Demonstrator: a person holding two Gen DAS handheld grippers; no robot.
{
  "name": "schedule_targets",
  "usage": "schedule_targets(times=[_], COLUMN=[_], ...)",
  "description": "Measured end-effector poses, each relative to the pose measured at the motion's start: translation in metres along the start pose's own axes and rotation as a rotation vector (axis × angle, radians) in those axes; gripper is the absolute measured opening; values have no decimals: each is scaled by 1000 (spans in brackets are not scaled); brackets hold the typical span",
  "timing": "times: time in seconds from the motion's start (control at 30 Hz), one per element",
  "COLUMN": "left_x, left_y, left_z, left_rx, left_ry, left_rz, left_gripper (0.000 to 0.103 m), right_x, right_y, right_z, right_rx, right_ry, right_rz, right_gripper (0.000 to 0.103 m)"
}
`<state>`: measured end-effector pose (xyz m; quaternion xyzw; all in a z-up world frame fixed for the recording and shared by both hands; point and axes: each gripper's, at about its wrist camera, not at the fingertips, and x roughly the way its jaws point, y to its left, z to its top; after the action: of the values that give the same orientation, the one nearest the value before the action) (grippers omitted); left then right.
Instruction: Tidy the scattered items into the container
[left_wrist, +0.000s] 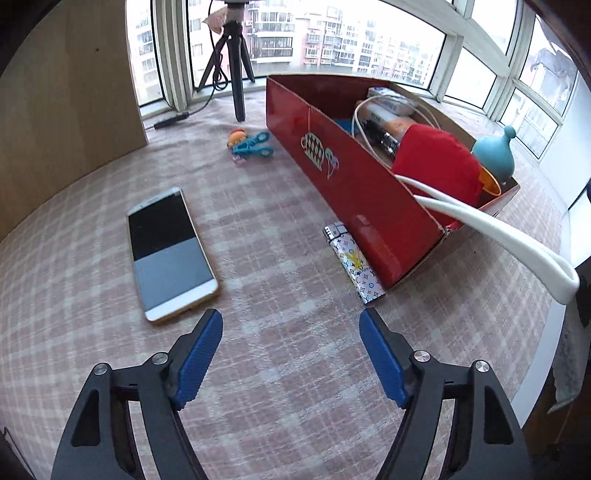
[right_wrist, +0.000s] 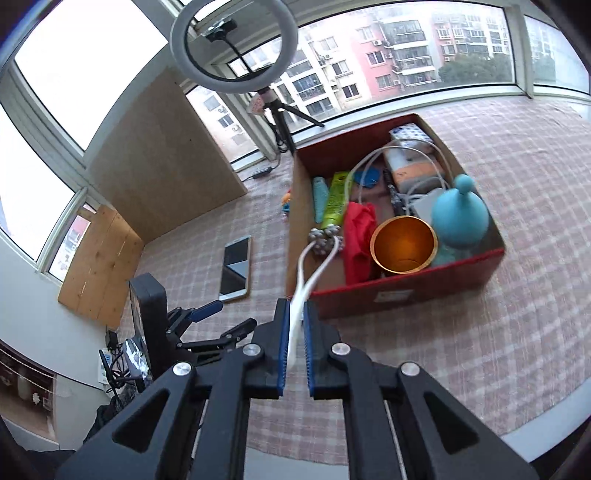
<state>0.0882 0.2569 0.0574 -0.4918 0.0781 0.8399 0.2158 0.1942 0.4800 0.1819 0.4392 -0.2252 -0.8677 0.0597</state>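
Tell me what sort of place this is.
Probably a home: an enclosed balcony or bay-window nook in a high apartment, set up for filming. Wraparound windows look onto residential towers, a plaid cloth covers the surface, and a ring light stands on a tripod.

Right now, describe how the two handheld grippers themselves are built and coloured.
Both look alike. The left gripper has black plastic arms with triangular cut-outs, round silver pivot bolts and blue ribbed pads on its fingers. The right gripper shows the same black frame, silver bolts and blue pads. No markings, cables or sleeves show on either.
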Motion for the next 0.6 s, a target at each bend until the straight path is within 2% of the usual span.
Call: schedule_targets(times=[0.1, 0.23, 0.47, 0.6], left_x=[13, 34, 48, 55], left_y=[-10, -22, -46, -57], left_z=[6, 17, 10, 10], left_rx=[-14, 0, 91, 129], left_ry=[21, 51, 86, 93], left_rz=[-19, 35, 27, 42], left_gripper=[72, 72, 72, 72], right_x=[2, 4, 9, 13], right_y=[-17, -39, -76, -81], right_z=[-5, -11, -22, -24], right_rx=[30, 70, 140, 156], right_ry=[15, 36, 71, 83], right_rz=[-1, -3, -5, -8], right_gripper=[8, 8, 8, 8])
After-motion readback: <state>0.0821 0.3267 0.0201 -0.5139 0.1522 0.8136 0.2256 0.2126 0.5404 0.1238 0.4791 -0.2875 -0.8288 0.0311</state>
